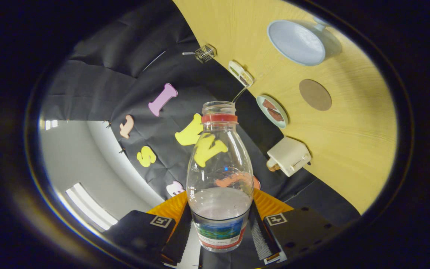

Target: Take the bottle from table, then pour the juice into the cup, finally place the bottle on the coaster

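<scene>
Gripping the clear juice bottle by its lower body, the gripper has both fingers pressed against it. Beyond, on the tilted-looking wooden bench, sit a pale cup and round brown coaster.

Gripper-mounted fisheye camera: looks forward along both fingers, rolled sideways, tilted pale wooden table well beyond, black cloth wall behind.
</scene>
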Demonstrator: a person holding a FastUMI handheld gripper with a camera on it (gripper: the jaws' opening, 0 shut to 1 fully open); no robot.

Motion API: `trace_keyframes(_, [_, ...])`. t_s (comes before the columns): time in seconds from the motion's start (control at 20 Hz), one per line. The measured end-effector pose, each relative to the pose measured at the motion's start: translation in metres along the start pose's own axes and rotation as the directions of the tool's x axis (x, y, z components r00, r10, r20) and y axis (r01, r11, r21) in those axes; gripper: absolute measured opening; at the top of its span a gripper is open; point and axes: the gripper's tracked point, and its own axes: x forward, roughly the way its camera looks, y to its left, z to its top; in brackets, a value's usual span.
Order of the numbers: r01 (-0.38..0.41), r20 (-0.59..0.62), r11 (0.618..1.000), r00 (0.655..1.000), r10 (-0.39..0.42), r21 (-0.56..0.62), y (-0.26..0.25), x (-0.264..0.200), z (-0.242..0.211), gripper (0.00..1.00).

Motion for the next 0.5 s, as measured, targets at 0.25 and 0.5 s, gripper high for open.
trace_keyframes(0.25, [0.001, 0.019, 1.0, 1.0, -0.002, 0.007, -0.002, 0.0, 0.012, 0.76])
trace_keyframes(0.5, [0.028, 0.052, 0.999, 0.998, -0.029, 0.025, -0.018, -0.004, 0.032, 0.76])
